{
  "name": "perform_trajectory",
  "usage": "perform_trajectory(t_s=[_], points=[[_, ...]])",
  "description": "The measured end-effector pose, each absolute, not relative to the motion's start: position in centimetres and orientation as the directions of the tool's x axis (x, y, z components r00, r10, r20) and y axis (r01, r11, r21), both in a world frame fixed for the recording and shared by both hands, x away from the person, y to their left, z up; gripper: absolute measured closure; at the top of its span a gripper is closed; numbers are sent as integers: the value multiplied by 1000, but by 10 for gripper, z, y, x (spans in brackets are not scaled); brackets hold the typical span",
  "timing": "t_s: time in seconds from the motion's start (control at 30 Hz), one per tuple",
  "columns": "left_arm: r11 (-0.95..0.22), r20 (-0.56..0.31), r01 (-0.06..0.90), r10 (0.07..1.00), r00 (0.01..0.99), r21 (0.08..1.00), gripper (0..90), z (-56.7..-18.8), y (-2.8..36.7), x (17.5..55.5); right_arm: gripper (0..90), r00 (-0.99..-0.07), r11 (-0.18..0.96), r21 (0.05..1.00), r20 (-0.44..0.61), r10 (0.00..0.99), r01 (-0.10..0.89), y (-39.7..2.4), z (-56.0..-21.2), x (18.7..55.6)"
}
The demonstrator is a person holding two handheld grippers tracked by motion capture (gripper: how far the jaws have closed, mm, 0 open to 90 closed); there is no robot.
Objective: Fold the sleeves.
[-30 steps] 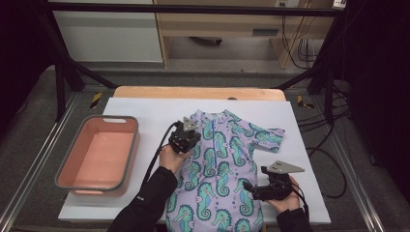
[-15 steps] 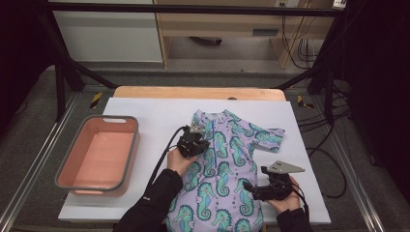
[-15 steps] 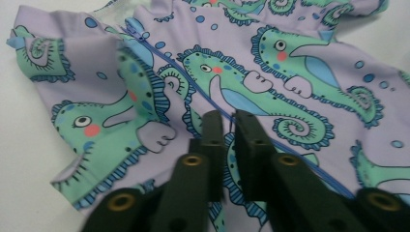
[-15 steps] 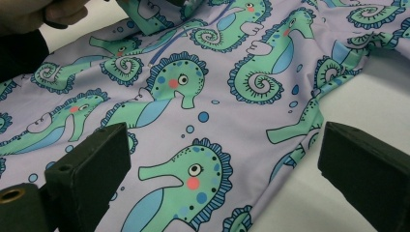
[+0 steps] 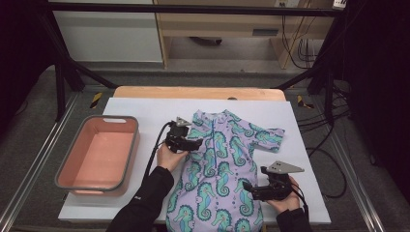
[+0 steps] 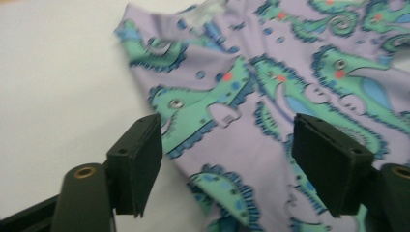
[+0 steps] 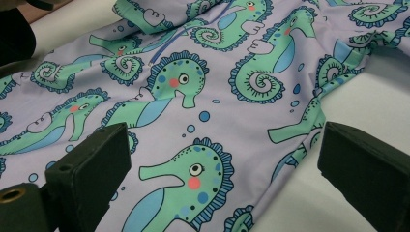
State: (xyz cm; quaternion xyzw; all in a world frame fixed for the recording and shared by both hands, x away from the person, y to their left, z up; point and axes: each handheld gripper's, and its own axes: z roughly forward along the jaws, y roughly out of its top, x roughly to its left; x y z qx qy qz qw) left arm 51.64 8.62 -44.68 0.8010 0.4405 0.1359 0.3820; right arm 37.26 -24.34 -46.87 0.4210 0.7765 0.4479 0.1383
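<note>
A lilac child's garment (image 5: 217,169) printed with green seahorses lies flat on the white sheet, neck toward the far side. My left gripper (image 5: 197,144) hovers at its left shoulder. Its jaws have just been opening and now stand open (image 6: 232,169); the folded sleeve edge (image 6: 193,116) lies beneath them, untouched by the pads. My right gripper (image 5: 247,186) rests low at the garment's right side, pointing left. It is open (image 7: 222,183), wide over the printed cloth (image 7: 193,121) and its hem, gripping nothing.
A pink tub with a grey rim (image 5: 63,169) stands on the left of the sheet. The white sheet (image 5: 145,111) covers a wooden tabletop (image 5: 198,92). Black frame posts and cables (image 5: 333,121) run along the right side.
The left gripper slid right over the garment's shoulder, then drew back a little to the left, and its jaws came apart. The right gripper has kept still.
</note>
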Motion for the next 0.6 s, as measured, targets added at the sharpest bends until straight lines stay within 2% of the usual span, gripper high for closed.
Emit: perform_trajectory(t_s=[0.3,0.33,0.43,0.5,0.6], points=[[-298,-181,646,804,567,702,175,-461,99,523,54,-607,242,812,165,778,530,-243,-469,373],[-295,-189,653,804,564,697,198,-462,100,524,55,-607,242,812,165,778,531,-243,-469,373],[-287,-225,664,787,574,691,341,-463,101,525,55,-607,244,810,165,778,533,-243,-469,373],[-277,-236,657,779,580,702,468,-463,101,524,55,-607,243,812,164,778,531,-243,-469,373],[-264,-258,648,761,595,715,601,-460,101,522,55,-607,242,812,164,777,530,-243,-469,373]])
